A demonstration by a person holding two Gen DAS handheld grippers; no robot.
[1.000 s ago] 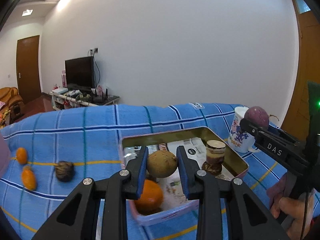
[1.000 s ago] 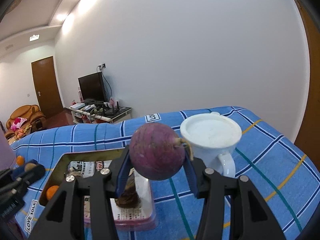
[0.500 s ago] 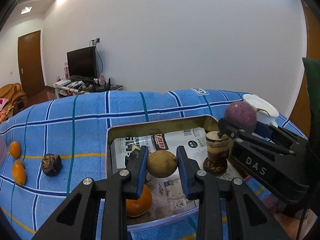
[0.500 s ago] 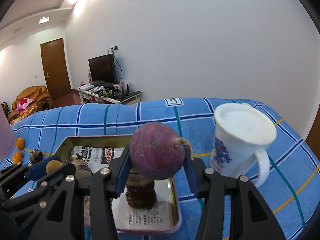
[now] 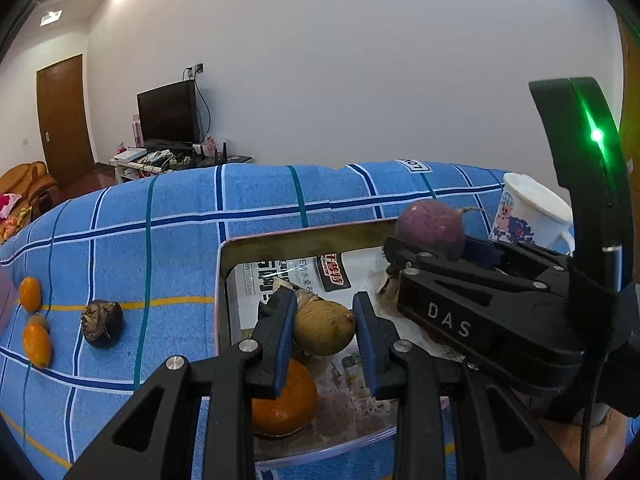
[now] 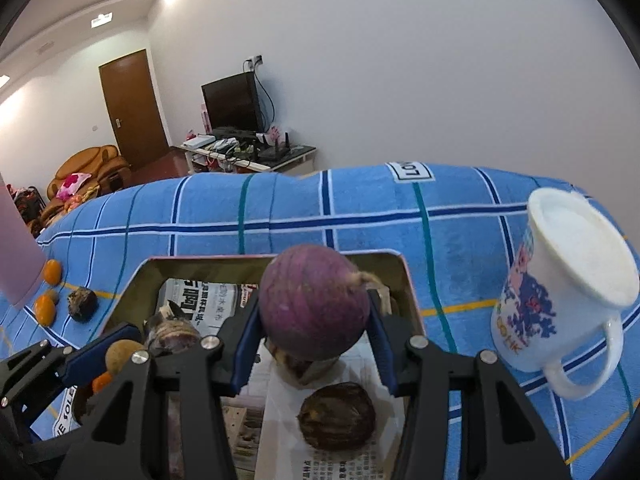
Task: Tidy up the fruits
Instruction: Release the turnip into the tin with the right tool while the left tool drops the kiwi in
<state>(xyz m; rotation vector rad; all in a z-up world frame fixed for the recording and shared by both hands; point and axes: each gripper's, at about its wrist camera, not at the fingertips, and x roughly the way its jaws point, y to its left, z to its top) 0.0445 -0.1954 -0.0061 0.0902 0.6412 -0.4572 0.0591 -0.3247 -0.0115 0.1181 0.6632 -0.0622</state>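
Observation:
A metal tray point(image 5: 280, 240) lined with newspaper sits on the blue checked cloth. My left gripper point(image 5: 324, 330) is shut on a small tan-brown round fruit point(image 5: 326, 330), held over the tray above an orange point(image 5: 286, 404). My right gripper point(image 6: 314, 332) is shut on a purple round fruit point(image 6: 314, 308) with a stem, held over the tray's right part point(image 6: 408, 280); it also shows in the left wrist view point(image 5: 430, 230). A dark wrinkled fruit point(image 6: 338, 416) lies in the tray below it.
A white printed mug point(image 6: 560, 292) stands right of the tray. On the cloth to the left lie a dark wrinkled fruit point(image 5: 102, 322) and small orange fruits point(image 5: 36, 344). A pink object point(image 6: 16, 256) stands at the far left.
Both grippers moved forward and lower over the tray with their fruits still held. The right gripper shifted left, away from the mug.

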